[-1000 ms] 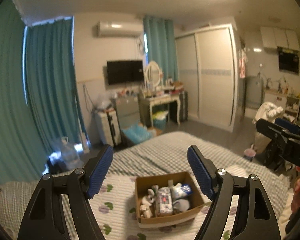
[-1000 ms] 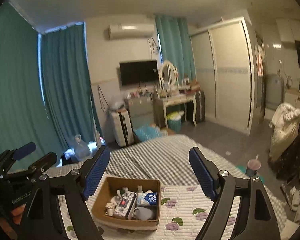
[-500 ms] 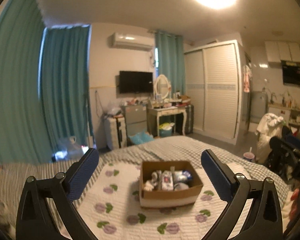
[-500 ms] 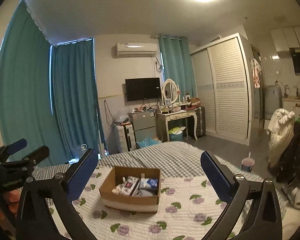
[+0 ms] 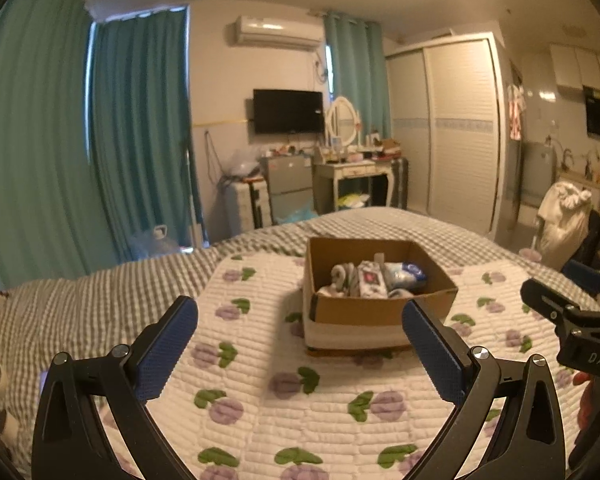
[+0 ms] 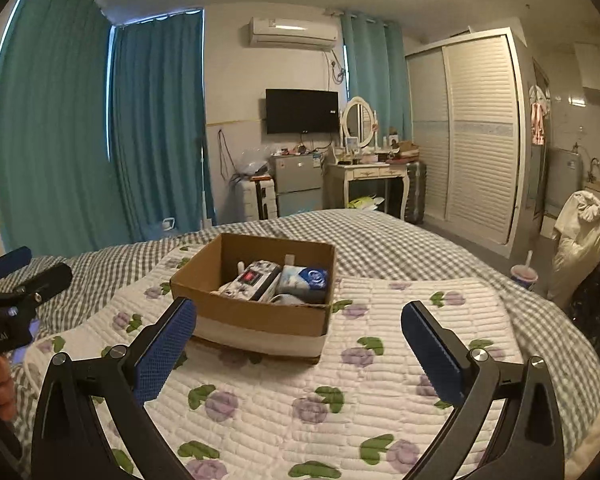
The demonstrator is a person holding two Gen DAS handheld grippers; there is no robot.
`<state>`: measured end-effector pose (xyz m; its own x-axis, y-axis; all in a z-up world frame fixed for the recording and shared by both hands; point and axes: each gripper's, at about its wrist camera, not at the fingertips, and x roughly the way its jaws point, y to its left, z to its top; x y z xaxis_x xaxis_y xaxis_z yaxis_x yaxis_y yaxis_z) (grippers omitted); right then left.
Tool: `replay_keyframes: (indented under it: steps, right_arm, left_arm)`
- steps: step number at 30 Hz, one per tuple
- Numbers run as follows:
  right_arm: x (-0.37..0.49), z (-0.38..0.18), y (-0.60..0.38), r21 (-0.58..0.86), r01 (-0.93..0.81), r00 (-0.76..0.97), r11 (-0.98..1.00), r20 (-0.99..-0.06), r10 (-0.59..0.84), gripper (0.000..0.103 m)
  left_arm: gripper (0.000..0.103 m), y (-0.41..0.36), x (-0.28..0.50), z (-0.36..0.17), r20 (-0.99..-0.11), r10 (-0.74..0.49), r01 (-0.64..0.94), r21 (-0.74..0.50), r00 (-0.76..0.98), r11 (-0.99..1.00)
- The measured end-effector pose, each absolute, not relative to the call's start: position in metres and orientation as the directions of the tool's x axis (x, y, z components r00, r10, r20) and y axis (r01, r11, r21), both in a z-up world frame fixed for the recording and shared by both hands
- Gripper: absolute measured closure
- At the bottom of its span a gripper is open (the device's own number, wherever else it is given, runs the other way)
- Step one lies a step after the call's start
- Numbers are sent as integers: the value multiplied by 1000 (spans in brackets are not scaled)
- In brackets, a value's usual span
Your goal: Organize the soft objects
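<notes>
A brown cardboard box (image 5: 364, 312) sits on a white quilt with purple flowers (image 5: 260, 384) on the bed. It holds soft packs: a white pack with a red label (image 5: 370, 282), a blue and white tissue pack (image 5: 406, 274) and rolled cloth (image 5: 340, 276). My left gripper (image 5: 300, 344) is open and empty, just short of the box. My right gripper (image 6: 298, 344) is open and empty, to the right of the box (image 6: 256, 316). The red-label pack (image 6: 252, 280) and the blue pack (image 6: 306, 280) also show there.
A grey checked bedspread (image 5: 100, 292) lies under the quilt. Beyond the bed stand a dressing table (image 6: 372, 176), a small fridge (image 6: 296, 184), teal curtains (image 6: 60, 140) and a white wardrobe (image 6: 468, 140). A drink cup (image 6: 524, 274) stands at the right.
Both grippers have dropped lower and come closer to the box, which now looks larger. Both stay open and empty.
</notes>
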<state>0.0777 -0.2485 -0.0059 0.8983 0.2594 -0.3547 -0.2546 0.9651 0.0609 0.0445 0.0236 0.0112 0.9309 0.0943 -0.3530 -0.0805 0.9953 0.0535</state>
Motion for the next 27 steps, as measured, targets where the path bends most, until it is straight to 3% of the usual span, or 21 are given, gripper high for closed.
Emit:
replay_keyframes:
  steps: [27]
  right_arm:
    - [78, -5, -242, 55, -267, 896, 962, -353, 269, 0]
  left_arm:
    - [0, 12, 50, 6, -396, 62, -38, 68, 916, 997]
